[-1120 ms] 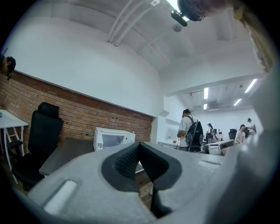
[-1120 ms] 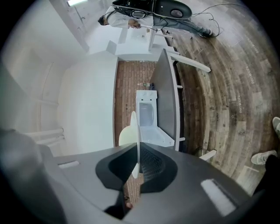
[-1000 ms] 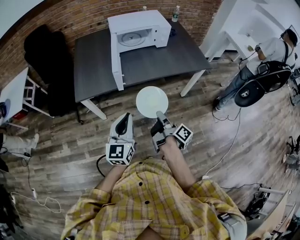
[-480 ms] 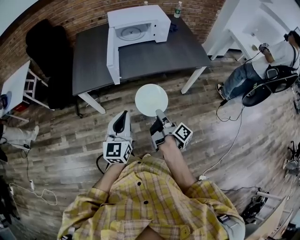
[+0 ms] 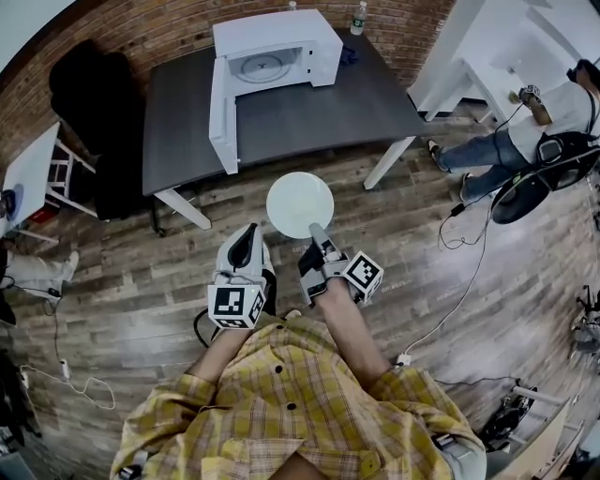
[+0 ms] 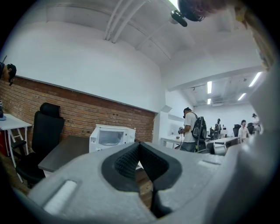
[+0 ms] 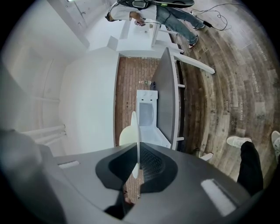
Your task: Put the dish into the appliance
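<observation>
A round white dish [image 5: 300,203] hangs in the air over the wooden floor, its near rim pinched in my right gripper [image 5: 317,231]. In the right gripper view the dish [image 7: 134,139] shows edge-on between the shut jaws. My left gripper [image 5: 245,246] is shut and holds nothing, level with the right one and to its left. A white microwave [image 5: 275,52] stands at the back of a dark table [image 5: 309,108], its door [image 5: 218,116] swung wide open and its glass turntable visible inside. The microwave [image 6: 111,136] also appears ahead in the left gripper view.
A black office chair [image 5: 89,112] stands left of the table. A bottle [image 5: 355,17] sits behind the microwave. A person [image 5: 511,141] with a backpack stands at the right by a white desk [image 5: 487,66]. Cables [image 5: 450,291] lie on the floor.
The table and microwave have shifted slightly left in the head view and the dish sits a little nearer the table edge. Both grippers keep their state.
</observation>
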### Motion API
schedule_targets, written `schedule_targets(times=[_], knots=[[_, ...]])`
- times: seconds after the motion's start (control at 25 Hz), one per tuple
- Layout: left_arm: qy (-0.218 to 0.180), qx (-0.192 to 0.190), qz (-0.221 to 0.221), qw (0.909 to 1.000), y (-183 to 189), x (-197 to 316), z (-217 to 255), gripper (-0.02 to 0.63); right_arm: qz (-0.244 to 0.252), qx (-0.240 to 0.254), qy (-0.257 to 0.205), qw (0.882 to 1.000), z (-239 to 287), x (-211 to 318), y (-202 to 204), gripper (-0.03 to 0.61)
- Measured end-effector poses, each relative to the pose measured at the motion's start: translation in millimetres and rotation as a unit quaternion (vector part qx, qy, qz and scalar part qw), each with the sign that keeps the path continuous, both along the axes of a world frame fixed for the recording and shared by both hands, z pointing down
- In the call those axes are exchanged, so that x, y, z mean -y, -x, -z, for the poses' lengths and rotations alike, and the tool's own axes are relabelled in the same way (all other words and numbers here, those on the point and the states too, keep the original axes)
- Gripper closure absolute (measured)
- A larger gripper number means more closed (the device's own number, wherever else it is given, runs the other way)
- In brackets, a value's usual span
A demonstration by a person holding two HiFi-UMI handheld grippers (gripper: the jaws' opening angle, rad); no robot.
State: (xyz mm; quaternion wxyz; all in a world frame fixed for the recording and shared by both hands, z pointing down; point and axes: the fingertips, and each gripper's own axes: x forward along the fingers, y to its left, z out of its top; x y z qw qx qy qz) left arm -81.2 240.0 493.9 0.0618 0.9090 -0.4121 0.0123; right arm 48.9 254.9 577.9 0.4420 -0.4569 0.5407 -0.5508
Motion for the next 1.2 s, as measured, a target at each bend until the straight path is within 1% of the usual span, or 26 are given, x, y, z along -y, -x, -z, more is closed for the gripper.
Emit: schedule_targets(times=[0.24, 0.36, 0.6, 0.88, 1.2], knots=[[0.001, -0.007, -0.004, 1.0000, -16, 37, -8, 0.612, 0.004, -0.015, 0.004, 1.000, -6, 36, -13, 0.565], [-0.006, -0.007, -0.005, 0.9999, -22, 58, -4, 0.612, 0.002, -0.017, -0.003, 1.000, -1, 59, -19, 0.565], [-0.006, -0.013, 0.003, 0.9999, -29, 135, 5, 0.612, 0.011, -0.018, 0.002, 1.000, 4, 132, -27, 0.565], [-0.010, -0.013, -0.007, 0.9998, -44, 218, 22, 0.612, 0.004, -0.017, 0.001, 1.000, 20, 220, -39, 0.565], [-0.003, -0.026, 0.000, 0.9997, -40, 298, 29, 0.615, 0.002, -0.009, 0.013, 1.000, 19, 300, -36, 0.565]])
